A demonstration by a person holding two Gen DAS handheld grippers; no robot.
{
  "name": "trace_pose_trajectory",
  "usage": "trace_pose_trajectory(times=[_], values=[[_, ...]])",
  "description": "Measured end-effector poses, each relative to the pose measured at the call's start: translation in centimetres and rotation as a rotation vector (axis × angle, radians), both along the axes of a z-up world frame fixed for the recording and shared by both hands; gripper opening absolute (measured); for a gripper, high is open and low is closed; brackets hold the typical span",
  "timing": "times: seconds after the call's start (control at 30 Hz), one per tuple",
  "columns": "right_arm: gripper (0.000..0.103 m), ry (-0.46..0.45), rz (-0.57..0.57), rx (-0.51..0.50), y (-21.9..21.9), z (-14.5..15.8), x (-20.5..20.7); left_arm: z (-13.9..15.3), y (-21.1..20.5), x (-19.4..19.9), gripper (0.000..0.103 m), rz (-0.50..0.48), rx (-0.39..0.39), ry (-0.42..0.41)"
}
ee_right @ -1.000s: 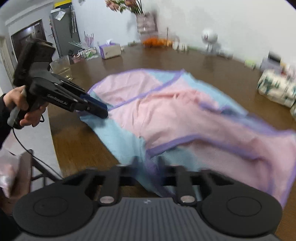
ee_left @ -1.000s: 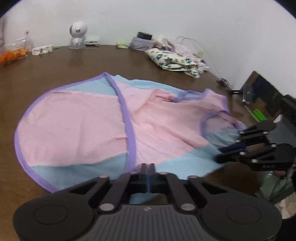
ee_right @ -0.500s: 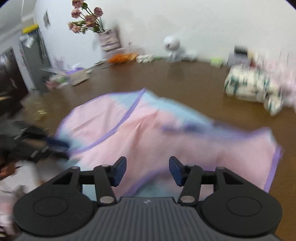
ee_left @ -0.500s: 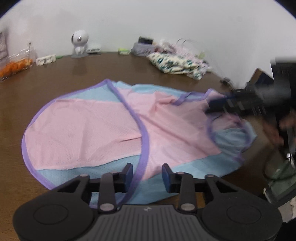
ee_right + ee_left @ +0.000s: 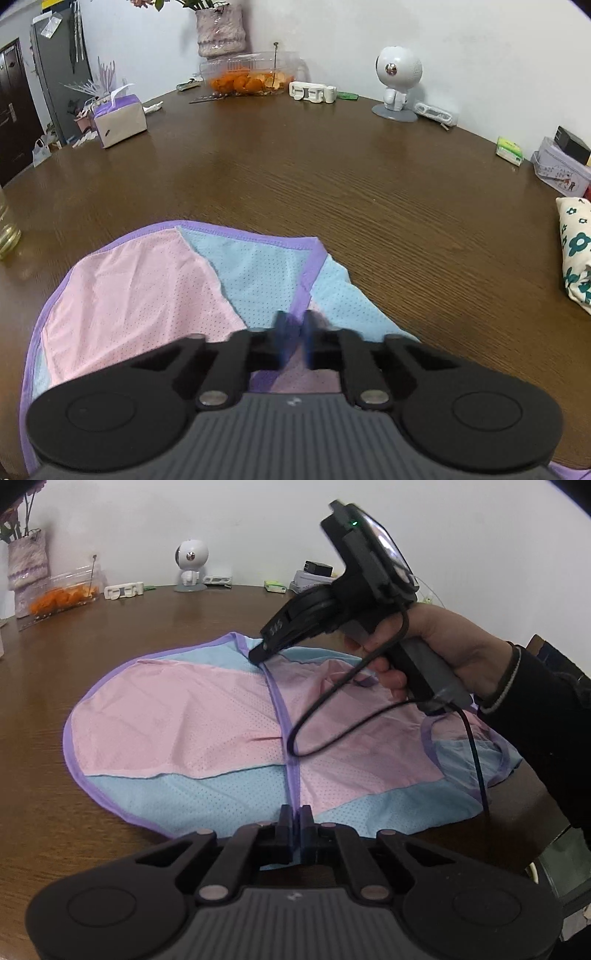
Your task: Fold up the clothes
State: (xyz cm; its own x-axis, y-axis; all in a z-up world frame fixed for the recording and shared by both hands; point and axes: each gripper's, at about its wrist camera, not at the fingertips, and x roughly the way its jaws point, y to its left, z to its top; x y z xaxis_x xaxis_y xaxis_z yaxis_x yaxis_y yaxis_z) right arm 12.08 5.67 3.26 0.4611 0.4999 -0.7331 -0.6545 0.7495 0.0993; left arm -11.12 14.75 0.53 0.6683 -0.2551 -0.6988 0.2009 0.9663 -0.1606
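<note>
Garment (image 5: 177, 716) of pink and blue mesh with purple trim lies spread flat on the brown table (image 5: 332, 173), toward its near edge. Left gripper (image 5: 295, 818) is clamped on the purple trim at the garment's near edge, fingers pressed together with cloth between them. Right gripper (image 5: 258, 653), held in a hand (image 5: 443, 646) with a dark sleeve, has its tips at the trim on the far edge; its own view is blurred there, with trim between nearly closed fingers (image 5: 282, 328). A white robot figure (image 5: 397, 81) stands at the table's far edge.
</note>
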Motion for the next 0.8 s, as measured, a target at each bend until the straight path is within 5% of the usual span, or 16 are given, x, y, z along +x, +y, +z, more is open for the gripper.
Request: trace_pose_trajectory(times=[0.17, 0.23, 0.3, 0.4, 0.5, 0.6, 0.7, 0.8], values=[[0.001, -0.011, 0.016, 0.082, 1.1, 1.1, 0.8, 0.2, 0.9, -0.3, 0.002, 0.024, -0.011, 0.009], [0.003, -0.031, 0.048, 0.042, 2.3, 0.5, 0.9, 0.1, 1.2, -0.4, 0.002, 0.050, -0.016, 0.021], [0.025, -0.014, 0.076, 0.002, 2.3, 0.1, 0.9, 0.6, 1.2, -0.8, 0.003, 0.058, -0.030, 0.004], [0.055, -0.064, 0.062, 0.059, -2.9, 2.5, -0.3, 2.1, 1.0, -1.6, 0.008, 0.039, -0.079, -0.052], [0.055, -0.034, -0.001, 0.089, -10.9, 4.2, -1.1, 3.1, -1.1, -1.4, 0.008, -0.043, -0.152, -0.084], [0.052, 0.034, 0.000, 0.044, -15.1, 2.7, -3.1, 2.2, -5.8, 0.2, 0.008, -0.161, -0.187, -0.042], [0.052, 0.016, 0.015, -0.001, -15.3, 1.1, -4.7, 1.5, -11.5, 1.8, 0.011, -0.225, -0.107, -0.018], [0.051, 0.106, -0.059, 0.072, -14.8, 0.3, -2.9, 0.8, -14.3, 3.3, 0.005, -0.139, 0.082, -0.044]])
